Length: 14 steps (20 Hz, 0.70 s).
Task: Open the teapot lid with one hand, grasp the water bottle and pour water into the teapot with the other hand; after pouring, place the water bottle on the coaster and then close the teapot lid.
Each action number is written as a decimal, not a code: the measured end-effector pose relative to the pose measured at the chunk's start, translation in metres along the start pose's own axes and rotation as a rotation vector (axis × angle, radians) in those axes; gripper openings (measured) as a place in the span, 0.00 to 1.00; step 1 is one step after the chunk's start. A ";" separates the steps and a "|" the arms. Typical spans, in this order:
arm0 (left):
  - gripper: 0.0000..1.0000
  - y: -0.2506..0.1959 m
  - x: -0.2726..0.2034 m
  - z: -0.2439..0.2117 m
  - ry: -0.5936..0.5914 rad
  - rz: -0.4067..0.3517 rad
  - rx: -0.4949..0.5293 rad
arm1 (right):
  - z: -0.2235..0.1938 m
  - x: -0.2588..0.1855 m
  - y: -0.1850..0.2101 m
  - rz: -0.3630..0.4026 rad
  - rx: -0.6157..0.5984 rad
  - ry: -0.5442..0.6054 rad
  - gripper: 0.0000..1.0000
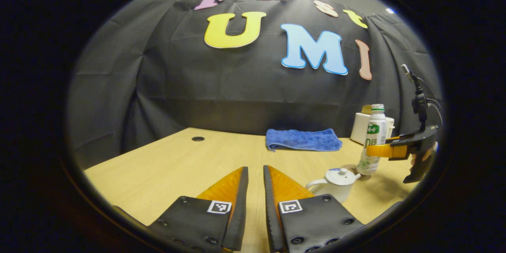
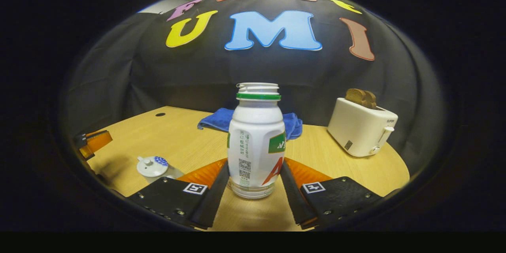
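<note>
1. Presently, the right gripper (image 2: 253,184) has its fingers set either side of the water bottle (image 2: 256,142), low on the body. Whether both pads press on the plastic cannot be told; the fingers flank it closely. From the left gripper view the same gripper (image 1: 377,150) reaches the bottle (image 1: 372,140) at mid-height.

2. The left gripper (image 1: 255,178) hovers above the table (image 1: 166,162) with its fingers drawn narrow, a slim gap between them, holding nothing.

3. The water bottle stands upright, uncapped, its base seemingly on the table or on the coaster (image 1: 351,168), a brown disc partly visible beneath it in the left gripper view. Exact seating cannot be confirmed.

4. The teapot (image 1: 334,184) sits just in front of the bottle, to the right of the left gripper's fingers. Its lid (image 1: 340,176) is seated on the pot, knob up. In the right gripper view the teapot (image 2: 154,168) lies low and to the left.

5. Surroundings: a blue towel (image 1: 302,139) lies folded at the rear of the table; a white toaster (image 2: 361,130) with bread in its slots stands to the right.

6. Assessment: the task appears to be at its opening. The lid is not yet lifted, and no pouring posture is evident. Outstanding items: opening the lid, lifting and tipping the bottle, setting it on the coaster, closing the lid.
</note>
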<state>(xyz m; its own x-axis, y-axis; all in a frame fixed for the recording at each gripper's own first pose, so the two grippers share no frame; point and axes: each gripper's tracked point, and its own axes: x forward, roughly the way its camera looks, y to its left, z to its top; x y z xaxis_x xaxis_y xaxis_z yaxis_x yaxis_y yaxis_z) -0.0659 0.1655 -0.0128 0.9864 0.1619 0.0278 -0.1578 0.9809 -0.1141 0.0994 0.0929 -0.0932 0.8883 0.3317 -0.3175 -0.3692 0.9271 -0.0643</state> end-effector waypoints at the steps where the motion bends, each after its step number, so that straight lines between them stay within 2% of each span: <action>1: 0.34 0.003 -0.001 0.000 -0.001 0.004 -0.003 | -0.001 0.004 0.003 0.004 -0.003 0.001 0.72; 3: 0.34 0.007 -0.002 -0.002 -0.002 0.008 -0.010 | -0.001 0.010 0.007 0.008 -0.006 -0.001 0.72; 4: 0.30 0.008 -0.003 -0.003 -0.001 0.009 -0.013 | 0.000 0.013 0.008 0.006 -0.005 -0.005 0.72; 11: 0.30 0.007 -0.002 -0.009 0.010 0.003 -0.024 | 0.001 0.029 0.002 -0.022 0.035 -0.019 0.72; 12: 0.34 0.007 -0.002 -0.010 0.011 0.003 -0.023 | 0.003 0.030 0.002 -0.024 0.041 -0.026 0.72; 14: 0.34 0.005 -0.001 -0.011 0.010 0.001 -0.024 | 0.002 0.030 0.001 -0.025 0.045 -0.025 0.72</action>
<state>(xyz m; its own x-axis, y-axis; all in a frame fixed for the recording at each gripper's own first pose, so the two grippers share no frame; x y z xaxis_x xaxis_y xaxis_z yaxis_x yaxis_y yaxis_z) -0.0671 0.1695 -0.0242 0.9867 0.1616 0.0182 -0.1576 0.9778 -0.1380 0.1262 0.1042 -0.1008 0.9040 0.3120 -0.2924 -0.3344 0.9420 -0.0287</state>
